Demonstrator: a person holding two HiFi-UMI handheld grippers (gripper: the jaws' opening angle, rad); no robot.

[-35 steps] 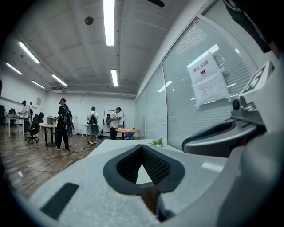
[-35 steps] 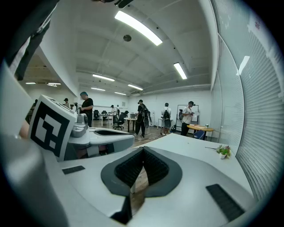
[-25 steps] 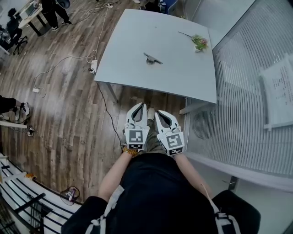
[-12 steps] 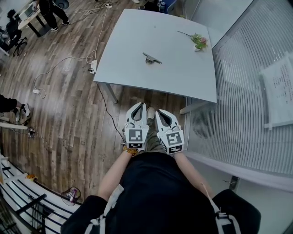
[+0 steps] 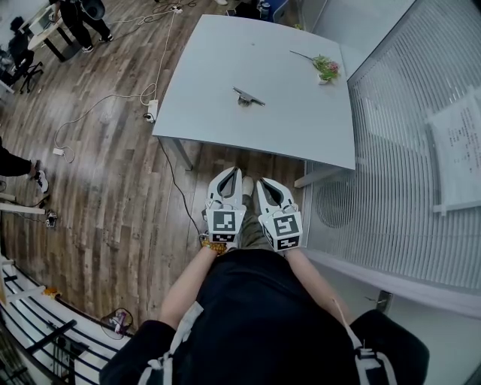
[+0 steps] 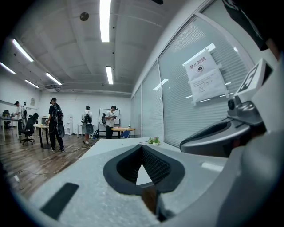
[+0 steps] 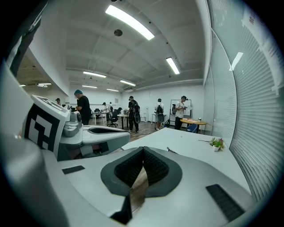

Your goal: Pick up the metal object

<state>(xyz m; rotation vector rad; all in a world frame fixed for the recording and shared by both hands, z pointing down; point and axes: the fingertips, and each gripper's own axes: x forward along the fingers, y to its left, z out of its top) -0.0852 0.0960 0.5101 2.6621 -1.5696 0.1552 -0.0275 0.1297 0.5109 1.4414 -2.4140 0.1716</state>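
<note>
An open-plan office was shown: desks (image 6: pixel 120 129) and a wheeled office chair (image 6: pixel 29 130) were seen on a wood-plank floor (image 6: pixel 31 157), strip lights (image 6: pixel 105 20) were set in the ceiling, and a printed notice (image 6: pixel 202 75) was fixed to a glass partition (image 6: pixel 177 106).

On the grey table (image 5: pixel 301 120), near its far right edge, a little green plant (image 5: pixel 328 69); on the wood floor (image 5: pixel 113 195), a white plug box (image 5: pixel 152 110) with long cords; on the window blinds (image 5: pixel 391 150), a paper sheet (image 5: pixel 457 150); far off, people (image 5: pixel 81 19) standing.
</note>
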